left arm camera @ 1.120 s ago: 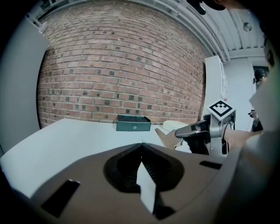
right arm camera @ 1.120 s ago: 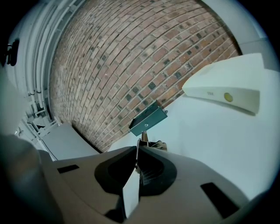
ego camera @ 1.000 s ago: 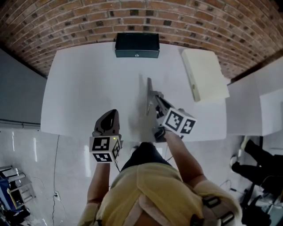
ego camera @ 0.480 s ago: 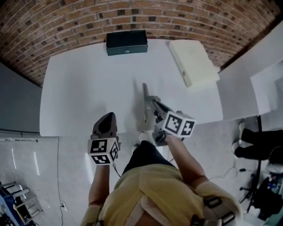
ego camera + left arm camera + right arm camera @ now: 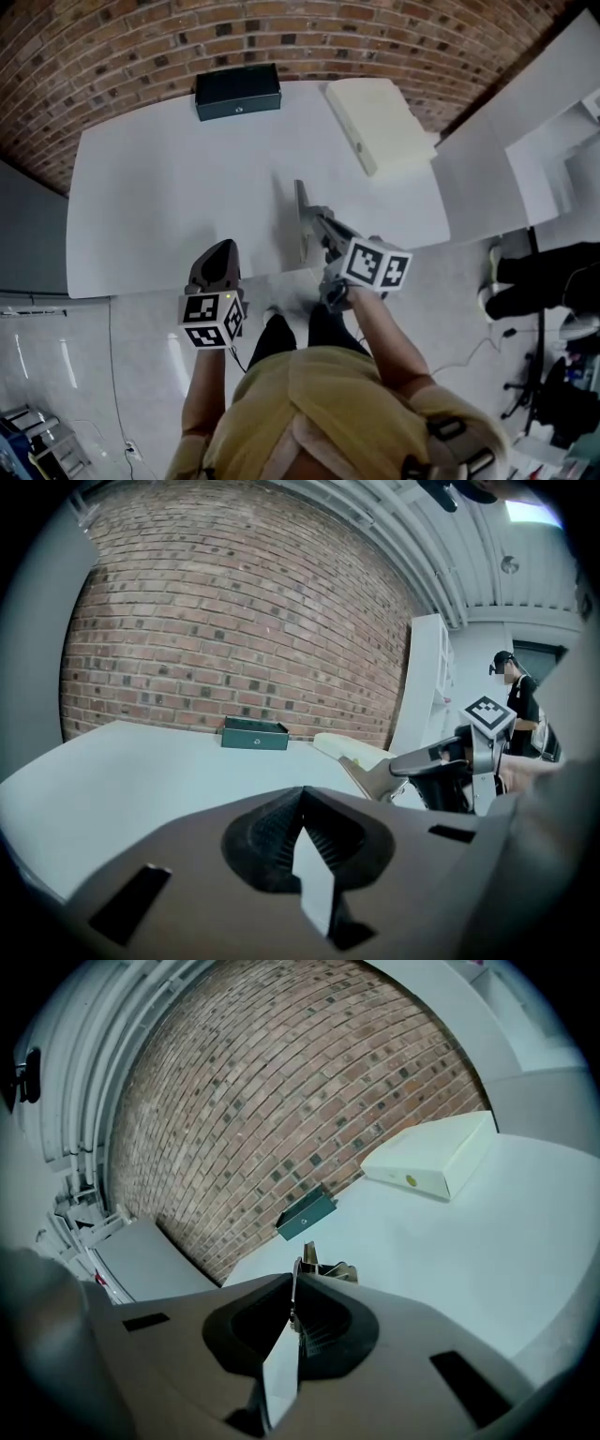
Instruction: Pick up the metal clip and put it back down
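Observation:
My right gripper (image 5: 323, 227) is shut on the metal clip (image 5: 302, 220), a long grey strip held edge-up over the front middle of the white table (image 5: 169, 178). In the right gripper view the clip (image 5: 310, 1267) sticks out just past the closed jaws (image 5: 294, 1283). The left gripper view shows the clip (image 5: 373, 777) in the right gripper (image 5: 412, 764) at the right. My left gripper (image 5: 220, 251) hovers at the table's front edge, left of the clip. Its jaws (image 5: 302, 794) are shut with nothing between them.
A dark green box (image 5: 237, 91) stands at the table's back edge against the brick wall. A cream flat box (image 5: 380, 122) lies at the back right. White cabinets (image 5: 525, 122) stand to the right, and a person (image 5: 514, 682) stands beyond them.
The head view has swung, so the table and boxes have slid left in the picture. The right gripper still holds the clip the same way. The left gripper has barely moved.

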Demonstrator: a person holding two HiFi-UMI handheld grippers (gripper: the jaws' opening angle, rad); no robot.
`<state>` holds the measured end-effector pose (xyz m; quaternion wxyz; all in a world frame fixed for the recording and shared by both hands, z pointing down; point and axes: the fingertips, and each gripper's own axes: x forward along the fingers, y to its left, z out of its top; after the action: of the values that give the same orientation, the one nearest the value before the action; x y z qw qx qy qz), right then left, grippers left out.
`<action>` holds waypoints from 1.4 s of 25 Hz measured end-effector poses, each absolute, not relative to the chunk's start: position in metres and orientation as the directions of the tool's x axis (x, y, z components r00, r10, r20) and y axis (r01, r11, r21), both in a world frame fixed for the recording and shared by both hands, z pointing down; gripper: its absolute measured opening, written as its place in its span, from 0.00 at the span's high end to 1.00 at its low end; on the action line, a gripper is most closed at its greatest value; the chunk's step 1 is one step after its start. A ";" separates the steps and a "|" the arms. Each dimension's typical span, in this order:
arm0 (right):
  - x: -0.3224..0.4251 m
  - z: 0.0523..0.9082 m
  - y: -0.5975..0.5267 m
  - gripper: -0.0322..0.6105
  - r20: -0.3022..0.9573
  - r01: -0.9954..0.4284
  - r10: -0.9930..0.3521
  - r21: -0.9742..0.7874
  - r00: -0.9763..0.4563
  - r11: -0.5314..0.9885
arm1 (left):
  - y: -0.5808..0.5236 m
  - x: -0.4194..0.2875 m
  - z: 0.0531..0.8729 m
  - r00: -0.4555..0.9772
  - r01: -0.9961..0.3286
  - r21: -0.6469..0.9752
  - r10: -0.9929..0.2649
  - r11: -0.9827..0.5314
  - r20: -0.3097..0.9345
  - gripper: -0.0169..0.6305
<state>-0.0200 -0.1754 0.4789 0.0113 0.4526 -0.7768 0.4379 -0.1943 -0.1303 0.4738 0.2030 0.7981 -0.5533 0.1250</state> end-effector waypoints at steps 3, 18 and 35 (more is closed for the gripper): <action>-0.007 0.483 -0.178 0.93 0.409 -0.703 -0.689 -0.681 -0.598 0.205 | -0.136 -0.185 0.473 0.344 -0.939 0.168 -0.835 -0.301 0.429 0.97; 0.145 0.508 -0.204 0.93 0.444 -0.681 -0.685 -0.725 -0.577 0.104 | -0.189 -0.030 0.479 0.396 -0.917 0.154 -0.794 -0.368 0.461 0.97; 0.282 0.540 -0.224 0.93 0.475 -0.682 -0.713 -0.732 -0.515 0.005 | -0.236 0.097 0.503 0.437 -0.892 0.136 -0.746 -0.431 0.502 0.97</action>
<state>0.2818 -0.2239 0.5403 -0.0157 0.4921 -0.7086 0.5053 0.0973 -0.2356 0.5031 0.1951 0.8249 -0.4965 0.1869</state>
